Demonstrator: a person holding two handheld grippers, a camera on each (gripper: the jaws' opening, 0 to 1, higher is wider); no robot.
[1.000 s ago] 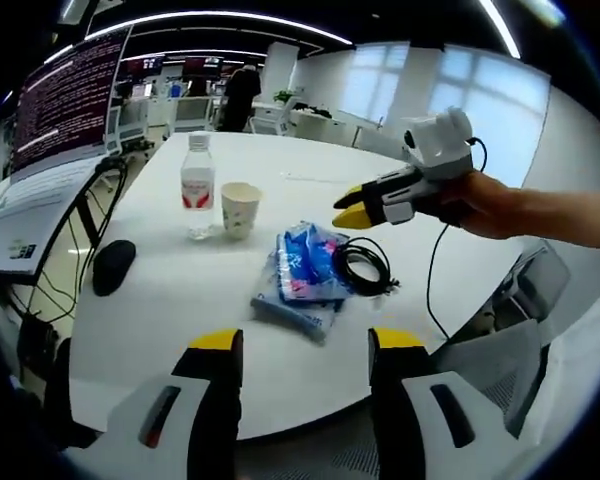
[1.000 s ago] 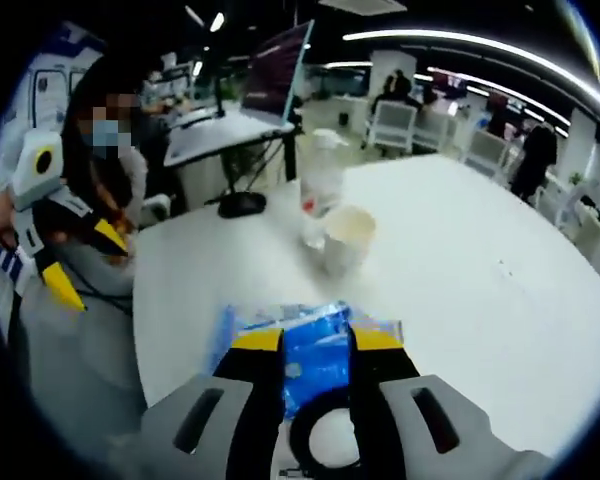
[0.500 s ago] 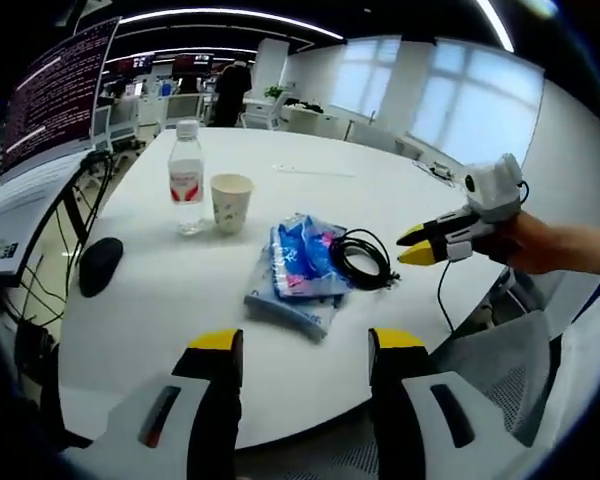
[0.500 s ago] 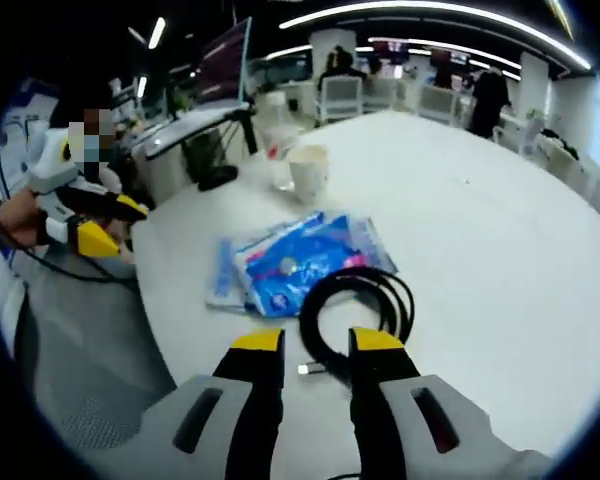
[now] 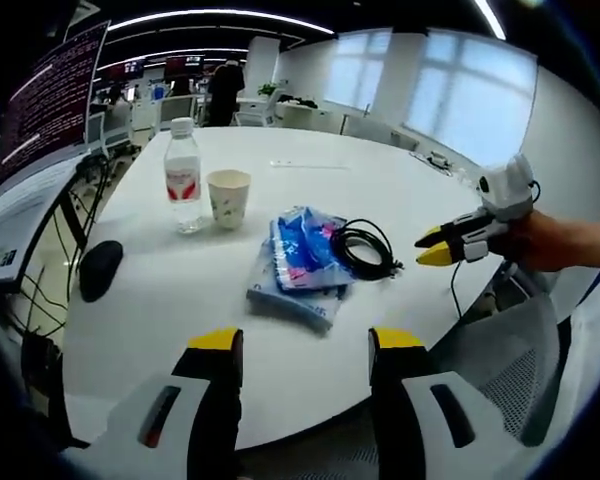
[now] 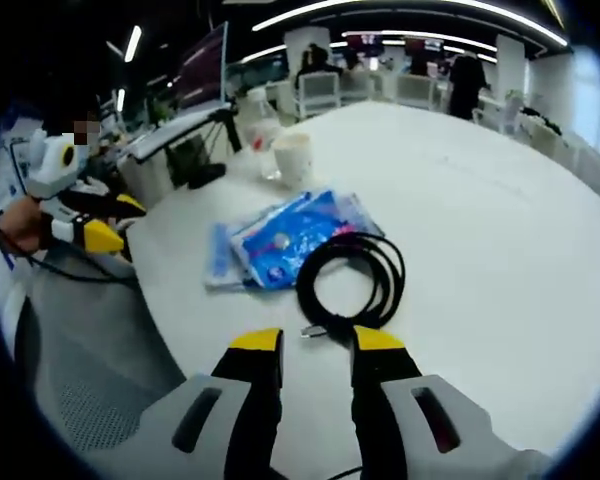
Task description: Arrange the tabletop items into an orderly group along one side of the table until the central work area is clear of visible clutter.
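both fingers parted, empty, black cable [image 6: 352, 283] coiled beside blue packets [image 6: 280, 238], cup [image 5: 227, 197], bottle [image 5: 184, 188]

A monitor [image 5: 50, 100] with lines of text stands far left on a desk [image 5: 25, 215] beside the round table; office chairs [image 6: 318, 92] line the far side; ceiling strip lights [image 5: 220, 17] glow overhead; bright windows [image 5: 460, 85] fill the right wall; people [image 5: 223, 88] stand far off.

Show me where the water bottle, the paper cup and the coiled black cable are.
water bottle [image 5: 184, 186], left gripper view, on its red label.
paper cup [image 5: 227, 197], left gripper view, on its side wall.
coiled black cable [image 6: 322, 273], right gripper view, on the loop's left strand.
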